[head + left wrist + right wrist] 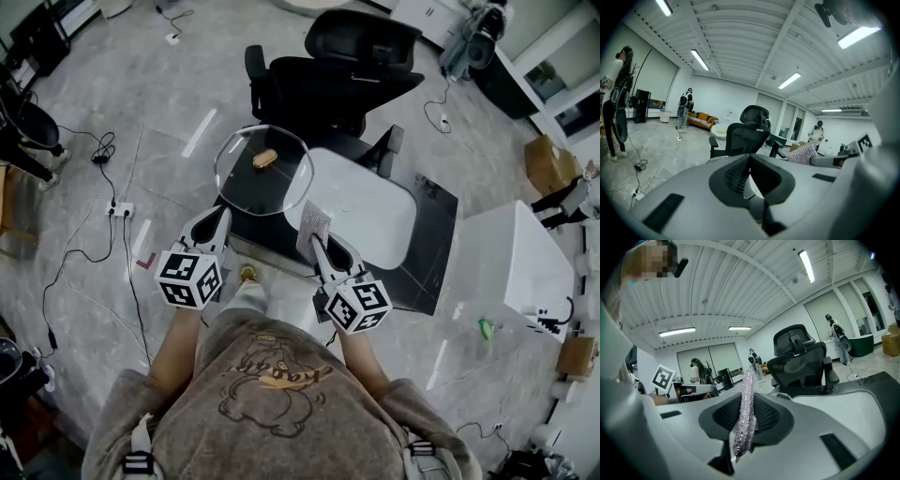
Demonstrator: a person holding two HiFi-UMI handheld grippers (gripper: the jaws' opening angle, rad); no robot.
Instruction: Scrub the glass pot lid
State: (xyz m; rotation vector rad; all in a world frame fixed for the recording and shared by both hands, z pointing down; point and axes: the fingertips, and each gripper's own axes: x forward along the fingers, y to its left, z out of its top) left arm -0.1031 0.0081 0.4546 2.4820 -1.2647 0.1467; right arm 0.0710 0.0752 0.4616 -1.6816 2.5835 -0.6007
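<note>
In the head view the round glass pot lid, with a wooden knob, is held up tilted over the black table. My left gripper is shut on the lid's near-left rim. In the left gripper view the jaws of the left gripper are closed together and the glass is hard to make out. My right gripper is shut on a glittery pinkish scrub cloth, which stands up just right of the lid's edge. In the right gripper view the scrub cloth rises edge-on from the right gripper.
A black office chair stands behind the low black table, which carries a white board. A white box sits to the right. Cables and a power strip lie on the floor at left.
</note>
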